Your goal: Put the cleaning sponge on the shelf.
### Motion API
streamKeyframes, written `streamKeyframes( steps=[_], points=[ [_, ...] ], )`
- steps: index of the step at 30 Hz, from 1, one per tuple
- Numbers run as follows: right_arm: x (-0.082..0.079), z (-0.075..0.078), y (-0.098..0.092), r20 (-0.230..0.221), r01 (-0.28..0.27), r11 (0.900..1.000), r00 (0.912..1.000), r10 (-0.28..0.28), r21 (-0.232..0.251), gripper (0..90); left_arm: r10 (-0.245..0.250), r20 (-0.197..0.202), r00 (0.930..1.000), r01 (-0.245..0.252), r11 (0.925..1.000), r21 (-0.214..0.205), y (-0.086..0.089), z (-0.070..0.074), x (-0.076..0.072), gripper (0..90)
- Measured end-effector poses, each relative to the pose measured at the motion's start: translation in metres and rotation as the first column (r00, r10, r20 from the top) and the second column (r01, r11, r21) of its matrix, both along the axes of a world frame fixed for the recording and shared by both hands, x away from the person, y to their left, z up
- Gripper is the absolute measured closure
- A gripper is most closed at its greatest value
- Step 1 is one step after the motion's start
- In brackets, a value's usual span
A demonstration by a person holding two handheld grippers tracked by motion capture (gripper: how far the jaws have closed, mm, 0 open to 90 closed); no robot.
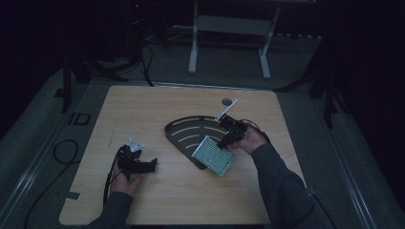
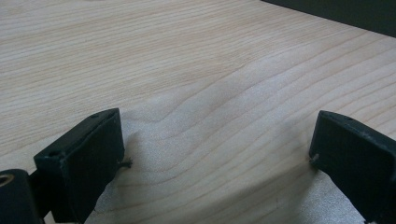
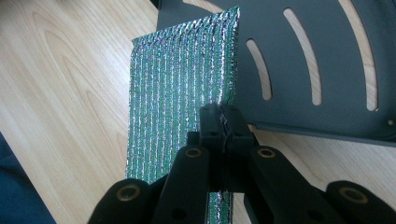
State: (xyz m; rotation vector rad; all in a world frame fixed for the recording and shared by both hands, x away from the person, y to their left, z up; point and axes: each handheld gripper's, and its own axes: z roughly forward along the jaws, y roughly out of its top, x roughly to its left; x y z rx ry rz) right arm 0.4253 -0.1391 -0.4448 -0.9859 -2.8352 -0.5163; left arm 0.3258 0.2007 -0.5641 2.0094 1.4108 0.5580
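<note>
High view: the table (image 1: 157, 109) is seen first, then the black slotted tray (image 1: 186, 133) near its centre. A foil pouch (image 1: 213, 156) lies at the tray's 5 o'clock edge, pinched in the closed right gripper (image 1: 223, 142). The left gripper (image 1: 154, 165), at 8 o'clock, is spread wide and empty. Placement seems unfinished.

My right gripper (image 3: 223, 122) has its jaws pinched tight on the near edge of a shiny green-and-silver ribbed sheet (image 3: 180, 88). The sheet stretches away over the wooden table (image 3: 60, 84), its far corner overlapping a dark slotted plate (image 3: 322, 56).
</note>
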Motion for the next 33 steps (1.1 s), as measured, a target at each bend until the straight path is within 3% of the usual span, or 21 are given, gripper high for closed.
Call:
streamKeyframes(
  steps=[24,33],
  points=[
    [0.016,-0.002,0.021,0.021,-0.006,0.9988,0.9998,0.007,-0.049,89.0,0.000,-0.001,1.0000,0.000,1.0000,-0.001,0.000,0.000,0.000,3.3],
    [0.022,-0.004,0.021,0.023,0.018,0.9993,0.9996,-0.018,-0.034,89.0,0.001,-0.001,1.0000,-0.001,1.0000,-0.001,0.000,0.000,0.000,3.3]
  ],
)
